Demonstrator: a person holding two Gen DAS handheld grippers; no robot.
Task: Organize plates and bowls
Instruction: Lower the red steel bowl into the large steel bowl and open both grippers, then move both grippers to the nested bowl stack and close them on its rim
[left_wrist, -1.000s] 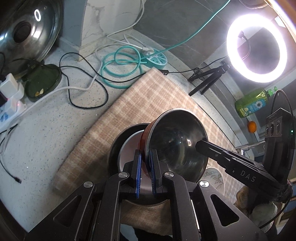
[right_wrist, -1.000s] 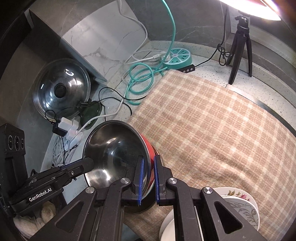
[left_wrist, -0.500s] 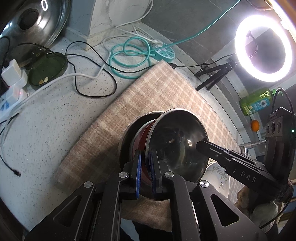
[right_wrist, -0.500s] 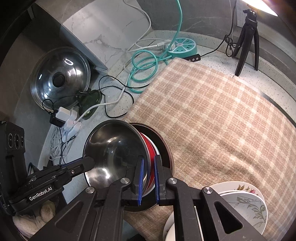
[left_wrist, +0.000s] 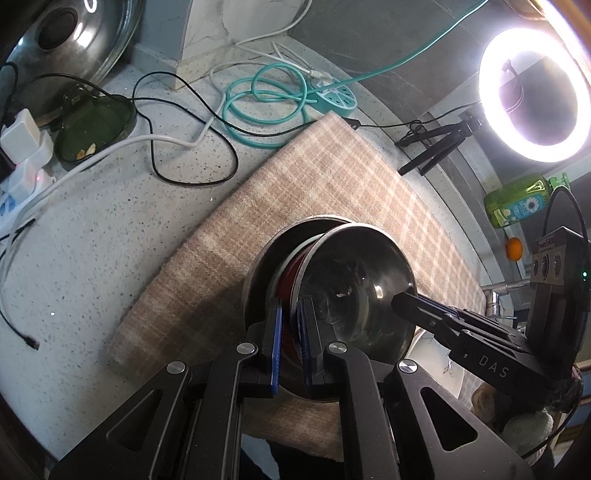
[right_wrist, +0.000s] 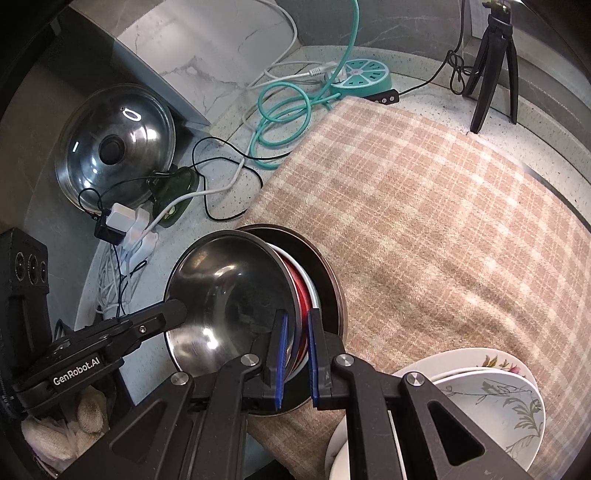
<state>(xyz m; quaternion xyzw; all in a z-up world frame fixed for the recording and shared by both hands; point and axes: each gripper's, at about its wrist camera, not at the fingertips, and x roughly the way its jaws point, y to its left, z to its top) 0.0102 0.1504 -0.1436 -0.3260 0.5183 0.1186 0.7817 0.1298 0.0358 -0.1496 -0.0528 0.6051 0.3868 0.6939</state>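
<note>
A steel bowl (left_wrist: 354, 284) nested with a red bowl (left_wrist: 290, 273) is held between both grippers, low inside a dark bowl (left_wrist: 258, 273) that holds a white one, on the plaid cloth. My left gripper (left_wrist: 290, 341) is shut on the near rim of the steel and red bowls. My right gripper (right_wrist: 295, 350) is shut on the opposite rim; the steel bowl (right_wrist: 229, 291), red bowl (right_wrist: 297, 295) and dark bowl (right_wrist: 328, 291) show there too. The right gripper's finger (left_wrist: 417, 308) reaches into the steel bowl.
A stack of floral white plates (right_wrist: 491, 395) sits at the cloth's near right corner. The plaid cloth (right_wrist: 424, 221) covers the counter. Cables, a teal power strip (right_wrist: 364, 75), a glass pot lid (right_wrist: 114, 144), a ring light (left_wrist: 532, 96) on a tripod and a green bottle (left_wrist: 521, 205) lie behind.
Both grippers have lowered the steel and red bowls into the dark bowl on the cloth. Both grips are unchanged.
</note>
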